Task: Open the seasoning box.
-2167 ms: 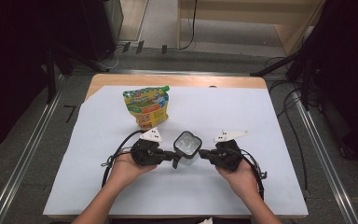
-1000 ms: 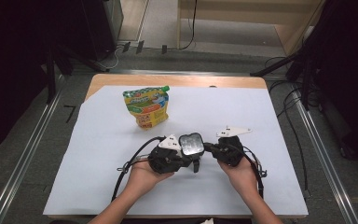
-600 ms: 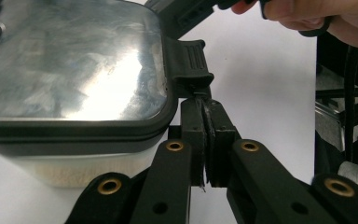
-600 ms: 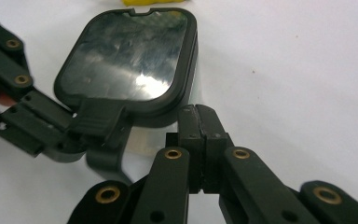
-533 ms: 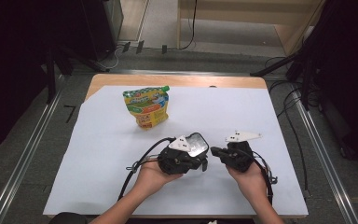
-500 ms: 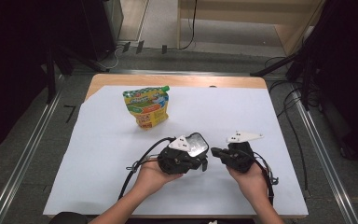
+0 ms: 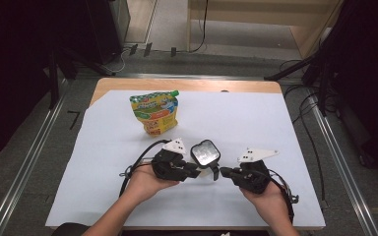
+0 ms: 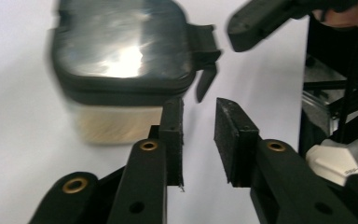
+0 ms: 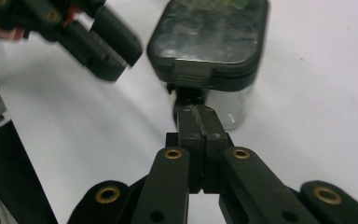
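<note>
The box (image 7: 205, 153) stands on the surface (image 7: 275, 128) between both tools. The right hand-held gripper (image 9: 198, 116) is clenched at its lid latch; the left hand-held gripper (image 8: 198, 122), just opening, grasps nothing. The lid looks closed; unlatching likely remains.

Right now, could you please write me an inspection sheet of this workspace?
Surface: white sheet over a wooden table.
Job's things: clear container with dark lid, upright between the tools.
Clutter: colourful pouch, standing farther back.
Grippers: left tool jaws just opened, nothing between them; right tool shut on the lid's latch.
Cables: black cable trails from the left tool.
Surroundings: grey floor, metal rails.
</note>
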Demonstrator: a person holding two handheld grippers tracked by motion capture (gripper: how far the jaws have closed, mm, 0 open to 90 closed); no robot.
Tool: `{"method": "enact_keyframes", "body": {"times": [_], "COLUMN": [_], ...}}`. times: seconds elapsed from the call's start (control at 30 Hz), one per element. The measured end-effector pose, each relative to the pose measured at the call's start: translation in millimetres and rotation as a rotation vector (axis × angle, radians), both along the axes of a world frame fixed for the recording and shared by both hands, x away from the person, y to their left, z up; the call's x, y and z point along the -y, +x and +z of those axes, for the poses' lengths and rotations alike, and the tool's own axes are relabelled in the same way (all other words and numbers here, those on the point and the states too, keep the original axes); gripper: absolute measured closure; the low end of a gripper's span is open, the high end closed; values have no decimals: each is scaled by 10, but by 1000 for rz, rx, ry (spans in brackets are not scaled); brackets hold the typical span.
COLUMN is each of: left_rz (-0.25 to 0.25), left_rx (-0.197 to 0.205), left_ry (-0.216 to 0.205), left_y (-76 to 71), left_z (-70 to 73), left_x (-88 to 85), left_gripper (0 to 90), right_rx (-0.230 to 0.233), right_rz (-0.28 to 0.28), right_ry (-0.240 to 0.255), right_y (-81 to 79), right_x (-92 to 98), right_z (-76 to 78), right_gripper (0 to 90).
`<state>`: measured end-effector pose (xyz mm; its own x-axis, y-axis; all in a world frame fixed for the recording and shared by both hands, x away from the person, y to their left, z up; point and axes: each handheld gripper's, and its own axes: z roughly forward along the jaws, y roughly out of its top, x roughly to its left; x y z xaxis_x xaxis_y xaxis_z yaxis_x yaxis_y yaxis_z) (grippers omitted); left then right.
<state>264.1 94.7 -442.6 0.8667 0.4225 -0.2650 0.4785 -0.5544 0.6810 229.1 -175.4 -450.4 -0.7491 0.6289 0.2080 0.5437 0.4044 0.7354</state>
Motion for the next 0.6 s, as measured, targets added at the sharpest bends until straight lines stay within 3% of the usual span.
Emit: {"method": "enact_keyframes", "body": {"times": [0.2,0.37,0.6], "left_rz": [37,53,66], "left_rx": [5,17,25], "left_ry": [-2,2,10], "left_y": [46,79,88], "left_z": [41,27,0], "left_x": [-170,-248,-291], "left_gripper": [667,556,476], "right_rx": [-23,-38,-48], "right_rz": [54,90,92], "right_ry": [-2,-17,-48], "right_y": [-6,0,29], "right_x": [-145,-282,-404], "right_z": [-55,-135,-239], "right_gripper": [900,900,900]}}
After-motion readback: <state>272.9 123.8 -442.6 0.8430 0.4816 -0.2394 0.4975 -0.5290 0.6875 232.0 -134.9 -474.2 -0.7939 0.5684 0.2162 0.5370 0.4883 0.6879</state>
